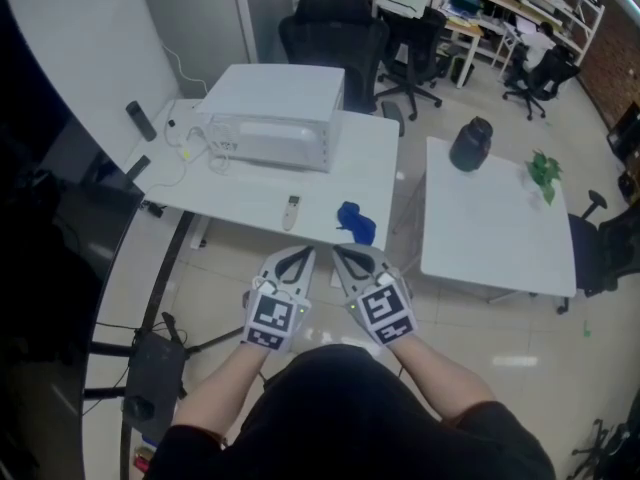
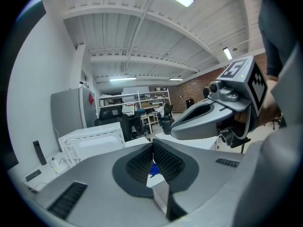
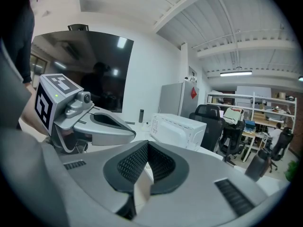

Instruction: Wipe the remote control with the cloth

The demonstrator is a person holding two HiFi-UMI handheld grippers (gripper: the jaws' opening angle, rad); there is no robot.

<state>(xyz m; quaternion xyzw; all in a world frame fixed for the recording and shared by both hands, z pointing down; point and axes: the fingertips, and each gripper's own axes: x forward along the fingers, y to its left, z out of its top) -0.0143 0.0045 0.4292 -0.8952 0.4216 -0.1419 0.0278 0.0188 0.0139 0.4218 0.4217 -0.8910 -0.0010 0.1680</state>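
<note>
Both hand-held grippers hang side by side just short of the near edge of a white rectangular table (image 1: 250, 203), tips pointing toward it. The left gripper (image 1: 300, 256) has its grey jaws pressed fully together, with nothing between the ribbed black pads. The right gripper (image 1: 345, 255) is likewise closed tight and holds nothing.

The slim pale-grey remote control (image 1: 291, 212) lies flat on the table near its front edge, with neither gripper touching it. Just to its right, and apart from it, sits the crumpled blue cloth (image 1: 356, 222), also close to the front edge and ahead of the right gripper.

Behind these a boxy white microwave oven (image 1: 275, 113) stands on the same table; whether anything is inside it cannot be told. A second white table (image 1: 490, 238) stands to the right, separated from the first by a gap. It bears a round black jug (image 1: 471, 144), whose contents are hidden, and a small green leafy sprig (image 1: 543, 171) near its far right corner. Black office chairs (image 1: 335, 33) stand beyond the tables
</note>
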